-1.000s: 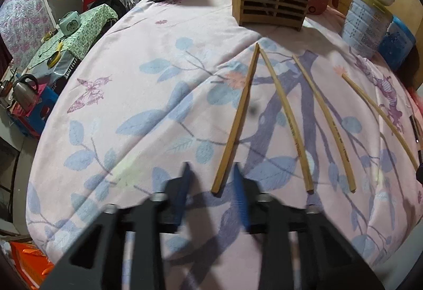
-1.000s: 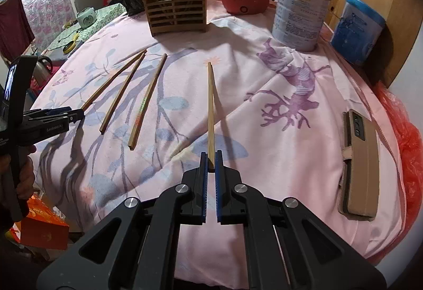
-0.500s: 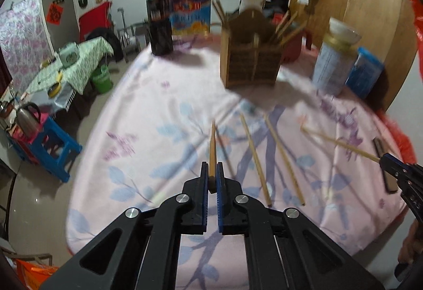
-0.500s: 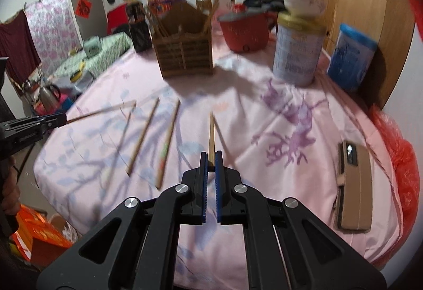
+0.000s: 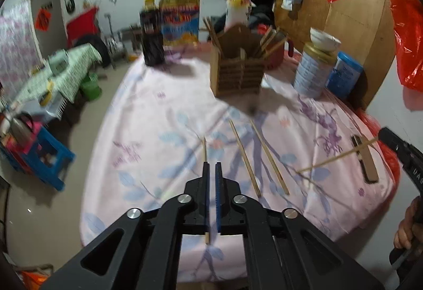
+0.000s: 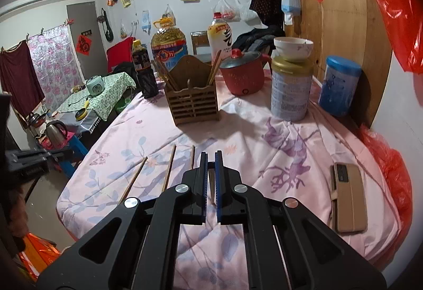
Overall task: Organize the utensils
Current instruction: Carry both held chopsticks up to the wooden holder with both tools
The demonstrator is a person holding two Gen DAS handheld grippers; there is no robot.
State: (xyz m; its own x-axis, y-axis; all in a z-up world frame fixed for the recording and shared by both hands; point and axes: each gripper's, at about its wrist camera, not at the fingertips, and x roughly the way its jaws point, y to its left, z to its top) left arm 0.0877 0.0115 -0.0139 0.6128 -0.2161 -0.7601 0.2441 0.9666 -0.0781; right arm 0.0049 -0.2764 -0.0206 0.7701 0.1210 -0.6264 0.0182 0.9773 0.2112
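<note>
Chopstick (image 5: 205, 155) lengthwise between opening left gripper (image 5: 211, 171) jaws, tip toward holder (image 5: 239, 73), right gripper (image 6: 209, 160) pinching another

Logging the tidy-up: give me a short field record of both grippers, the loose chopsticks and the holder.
left gripper: jaws opening, thin wooden chopstick between them
right gripper: shut on a second wooden chopstick, held above the cloth
loose chopsticks: two, side by side on the pink floral cloth
holder: brown slatted wooden box, upright at the far side, chopsticks already in it
</note>
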